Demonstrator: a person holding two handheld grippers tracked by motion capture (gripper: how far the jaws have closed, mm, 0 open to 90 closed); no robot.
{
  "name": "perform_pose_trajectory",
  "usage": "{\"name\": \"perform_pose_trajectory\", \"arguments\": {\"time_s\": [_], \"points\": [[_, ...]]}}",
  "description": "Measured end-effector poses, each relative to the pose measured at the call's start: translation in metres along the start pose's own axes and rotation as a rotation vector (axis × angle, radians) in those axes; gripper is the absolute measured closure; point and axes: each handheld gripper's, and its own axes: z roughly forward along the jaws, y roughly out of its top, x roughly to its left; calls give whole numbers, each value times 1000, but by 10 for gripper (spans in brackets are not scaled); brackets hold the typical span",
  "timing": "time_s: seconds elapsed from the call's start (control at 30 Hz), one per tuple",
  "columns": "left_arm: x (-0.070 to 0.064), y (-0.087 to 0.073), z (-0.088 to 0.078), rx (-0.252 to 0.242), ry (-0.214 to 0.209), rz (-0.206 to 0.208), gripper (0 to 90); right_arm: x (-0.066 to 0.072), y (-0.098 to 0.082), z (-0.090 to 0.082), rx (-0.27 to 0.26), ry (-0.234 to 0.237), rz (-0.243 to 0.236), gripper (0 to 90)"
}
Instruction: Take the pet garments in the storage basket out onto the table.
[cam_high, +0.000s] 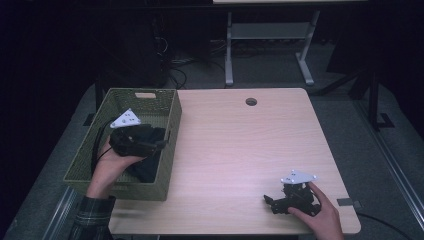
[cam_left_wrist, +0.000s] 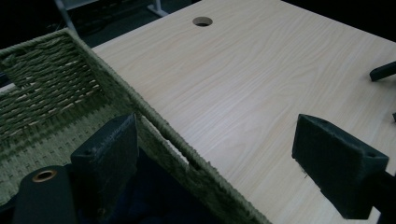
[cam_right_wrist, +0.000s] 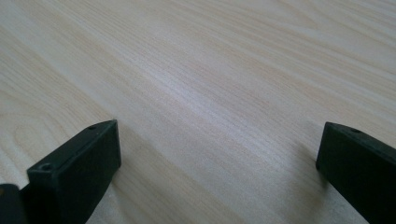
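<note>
The left gripper (cam_high: 162, 140), jaws wide and empty, is held over the basket (cam_high: 172, 125) at the desk's left edge; the dark cloth (cam_high: 147, 167) inside is probably to be grasped next.

The right gripper (cam_high: 270, 202), open and empty, is rested near the desk's front right corner.

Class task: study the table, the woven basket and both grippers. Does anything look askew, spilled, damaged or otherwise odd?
Nothing looks damaged or spilled. The green woven basket overhangs the table at its left edge. A dark cloth lies inside it, beneath the open left gripper. The right gripper rests open on bare wood.
</note>
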Motion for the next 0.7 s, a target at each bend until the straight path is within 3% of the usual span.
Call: {"name": "perform_pose_trajectory", "arguments": {"time_s": [0.4,0.7], "points": [[24,-16,-4,47,60,-25,143,0,0,0,-3,-2,-5,0],[40,-33,3,107,74,-60,157,0,0,0,-2,0,-4,0]]}}
